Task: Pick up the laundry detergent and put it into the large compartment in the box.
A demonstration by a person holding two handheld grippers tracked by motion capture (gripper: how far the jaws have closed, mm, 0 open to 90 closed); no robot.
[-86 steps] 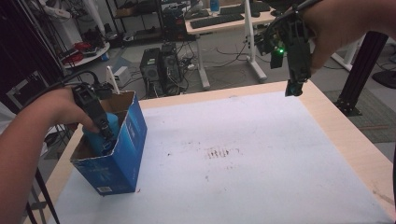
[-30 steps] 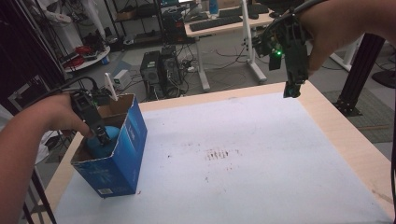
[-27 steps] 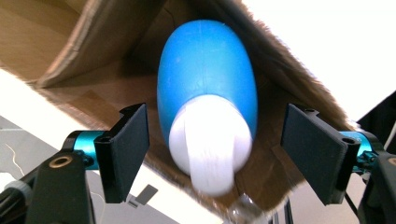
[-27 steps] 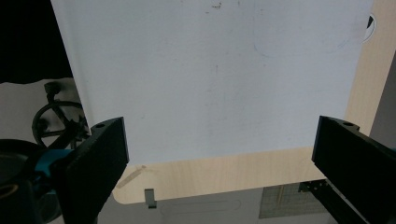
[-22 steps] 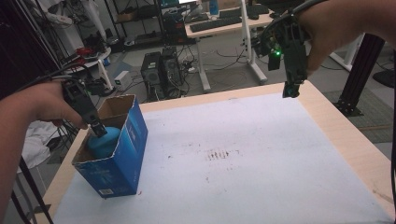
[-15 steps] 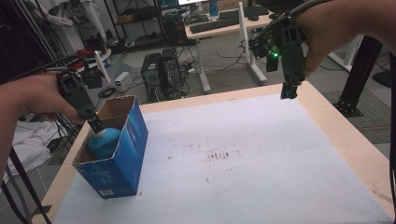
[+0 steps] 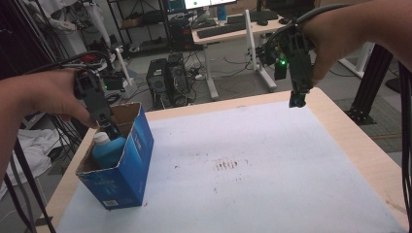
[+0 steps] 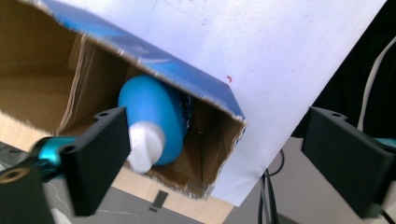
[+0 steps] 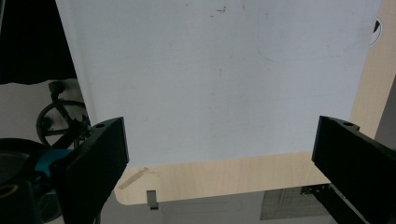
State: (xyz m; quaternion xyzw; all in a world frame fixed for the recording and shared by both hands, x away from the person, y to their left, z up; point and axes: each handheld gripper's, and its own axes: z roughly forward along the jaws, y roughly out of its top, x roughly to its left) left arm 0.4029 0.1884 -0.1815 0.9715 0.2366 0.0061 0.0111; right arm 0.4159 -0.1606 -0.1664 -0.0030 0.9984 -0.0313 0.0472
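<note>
The bottle (image 7: 108,148) is sitting inside the box (image 7: 127,165); both the left gripper (image 7: 111,127) and the right gripper (image 7: 296,99) are hovering wide open, holding nothing.

A white sheet (image 7: 272,145) covers most of the light wooden table (image 7: 340,126), leaving bare wood along the right edge. A cluster of brown smudges (image 7: 227,165) marks the sheet near the centre of the frame. Beyond the table's far edge, two dark computer towers (image 7: 167,80) stand on the floor in the upper middle. Behind them a white-legged desk (image 7: 228,34) carries a keyboard (image 7: 221,30). A black post (image 7: 369,77) rises at the right, and pale cloth (image 7: 24,145) lies at the lower left
</note>
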